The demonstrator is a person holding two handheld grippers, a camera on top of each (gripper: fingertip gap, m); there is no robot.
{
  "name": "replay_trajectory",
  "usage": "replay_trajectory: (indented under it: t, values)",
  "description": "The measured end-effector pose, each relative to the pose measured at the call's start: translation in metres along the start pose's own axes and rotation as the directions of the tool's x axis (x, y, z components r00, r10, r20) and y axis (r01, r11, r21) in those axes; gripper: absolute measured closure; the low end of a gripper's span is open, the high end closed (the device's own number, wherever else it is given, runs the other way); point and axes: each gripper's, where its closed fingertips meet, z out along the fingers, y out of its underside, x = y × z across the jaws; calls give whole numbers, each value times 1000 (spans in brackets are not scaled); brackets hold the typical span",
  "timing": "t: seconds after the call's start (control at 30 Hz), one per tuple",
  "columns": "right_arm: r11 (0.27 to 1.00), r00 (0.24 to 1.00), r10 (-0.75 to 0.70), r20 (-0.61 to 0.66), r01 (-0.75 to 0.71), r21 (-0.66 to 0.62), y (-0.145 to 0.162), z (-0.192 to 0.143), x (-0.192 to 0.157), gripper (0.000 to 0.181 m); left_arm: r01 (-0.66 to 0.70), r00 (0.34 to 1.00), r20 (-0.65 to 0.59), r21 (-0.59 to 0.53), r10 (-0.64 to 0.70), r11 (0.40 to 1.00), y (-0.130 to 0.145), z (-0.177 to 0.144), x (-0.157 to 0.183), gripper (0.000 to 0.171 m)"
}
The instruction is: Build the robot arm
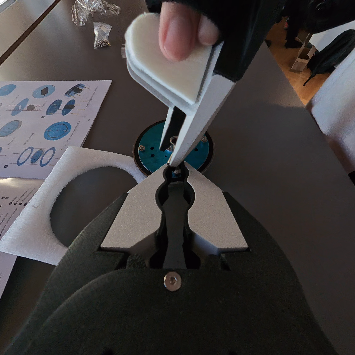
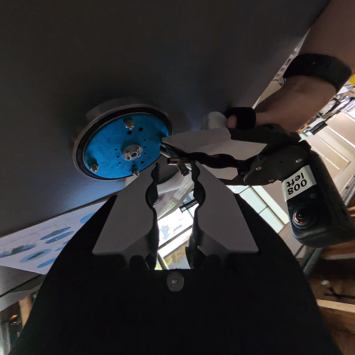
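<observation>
A round blue disc [image 1: 151, 155] with a metal centre hub and studs lies in a dark ring on the grey table; it also shows in the right wrist view [image 2: 107, 149]. My left gripper [image 1: 175, 168] is shut on a small branched metal piece [image 1: 177, 171] at the disc's near edge. In the right wrist view the left gripper [image 2: 165, 148] comes in from the right, holding that metal piece [image 2: 175, 162]. My right gripper [image 2: 174, 165] is open, with the metal piece between its tips. In the left wrist view the right gripper [image 1: 168, 156] points down onto the disc from above.
A white foam sheet [image 1: 34, 217] with a round cut-out lies to the left of the disc. A printed sheet with blue drawings [image 1: 48, 115] lies behind it. A small bag of screws [image 1: 101, 36] and crumpled plastic [image 1: 92, 9] lie farther back. A white object [image 1: 336, 115] stands at the right. Both grippers' tips are close together, under 4 cm apart.
</observation>
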Motion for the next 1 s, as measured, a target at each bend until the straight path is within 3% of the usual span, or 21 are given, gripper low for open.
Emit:
replay_trajectory:
  t: [0.07,0.13,0.43,0.67,0.73,1.0]
  values:
    - [999,999,-40,-7,40,-20,1,2,-2,146,-5,1000,9,-1,5,1000,0,0,0,162]
    - [997,996,-79,-35,78,-29,2,1,3,161,-4,1000,11,-1,4,1000,0,0,0,163]
    - [991,991,-133,32,132,27,-8,1,0,166,0,1000,17,-11,0,1000,1,1,0,162]
    - [984,984,-173,33,174,-31,6,1,11,151,-4,1000,27,-15,5,1000,2,0,-1,162]
    - [988,987,-154,54,154,10,3,-3,9,169,-6,1000,29,-16,6,1000,2,0,-1,162]
    - [987,985,-162,53,162,13,-2,-3,12,171,-16,999,43,-17,17,1000,3,0,-1,162]
